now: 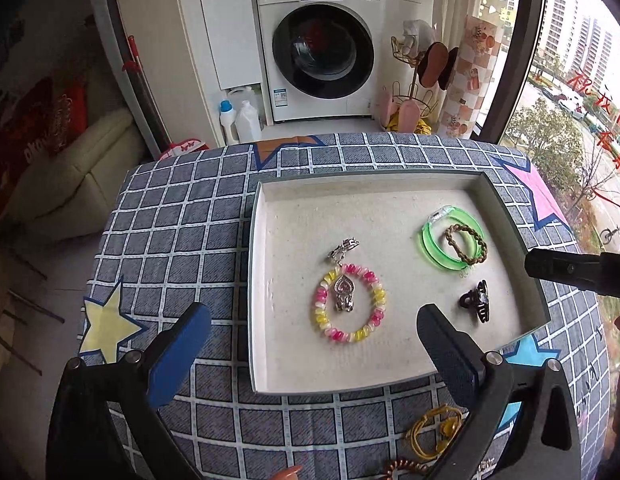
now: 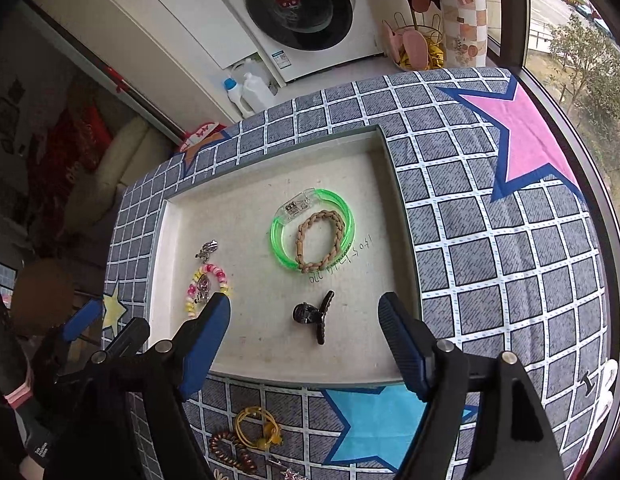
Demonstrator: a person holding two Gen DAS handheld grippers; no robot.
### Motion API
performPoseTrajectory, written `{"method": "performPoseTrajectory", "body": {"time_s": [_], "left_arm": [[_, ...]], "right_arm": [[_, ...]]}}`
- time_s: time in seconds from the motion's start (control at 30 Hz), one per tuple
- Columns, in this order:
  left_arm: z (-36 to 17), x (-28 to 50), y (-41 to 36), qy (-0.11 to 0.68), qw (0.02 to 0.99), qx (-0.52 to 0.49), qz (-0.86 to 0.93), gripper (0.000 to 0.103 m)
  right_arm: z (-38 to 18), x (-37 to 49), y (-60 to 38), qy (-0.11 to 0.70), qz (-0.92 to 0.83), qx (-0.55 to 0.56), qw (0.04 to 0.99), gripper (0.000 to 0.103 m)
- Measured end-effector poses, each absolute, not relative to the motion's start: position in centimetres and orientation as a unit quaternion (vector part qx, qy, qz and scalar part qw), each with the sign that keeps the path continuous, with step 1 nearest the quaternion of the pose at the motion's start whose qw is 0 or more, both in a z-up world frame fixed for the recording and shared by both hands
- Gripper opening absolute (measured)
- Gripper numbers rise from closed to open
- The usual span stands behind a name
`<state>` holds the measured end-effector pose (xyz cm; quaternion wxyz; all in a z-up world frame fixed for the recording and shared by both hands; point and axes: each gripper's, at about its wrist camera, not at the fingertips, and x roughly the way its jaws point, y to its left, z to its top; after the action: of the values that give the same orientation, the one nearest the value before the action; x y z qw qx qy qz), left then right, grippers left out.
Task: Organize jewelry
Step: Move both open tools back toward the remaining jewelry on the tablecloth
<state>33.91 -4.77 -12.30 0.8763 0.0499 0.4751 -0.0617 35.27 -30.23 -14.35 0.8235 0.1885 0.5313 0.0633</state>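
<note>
A shallow white tray lies on the checked star-print cloth. In it are a pink-and-yellow beaded bracelet with a silver heart pendant inside it, a silver charm, a green bangle around a braided brown band, and a black claw clip. My left gripper hangs open above the beaded bracelet, holding nothing. My right gripper is open above the claw clip, its pads well apart from it. The green bangle lies beyond.
On the cloth in front of the tray lie a yellow hair tie and a brown spiral tie. Past the table's far edge stand a washing machine and detergent bottles. A window runs along the right.
</note>
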Motion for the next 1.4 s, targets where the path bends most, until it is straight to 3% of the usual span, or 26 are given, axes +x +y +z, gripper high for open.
{"method": "performPoseTrajectory", "body": {"time_s": [0.07, 0.53, 1.4], "left_arm": [[-12.1, 32.7, -4.2, 0.477, 0.875, 0.052, -0.059, 0.103], [-13.8, 24.7, -1.0, 0.518, 0.851, 0.054, -0.070, 0.103], [-19.7, 16.4, -2.0, 0.574, 0.809, 0.076, -0.098, 0.103]], "right_arm": [[-14.1, 34.2, -30.3, 0.530, 0.062, 0.191, 0.824, 0.088], [-13.5, 26.7, -28.2, 0.522, 0.073, 0.143, 0.838, 0.090], [-18.7, 21.1, -25.2, 0.620, 0.060, 0.107, 0.775, 0.090]]}}
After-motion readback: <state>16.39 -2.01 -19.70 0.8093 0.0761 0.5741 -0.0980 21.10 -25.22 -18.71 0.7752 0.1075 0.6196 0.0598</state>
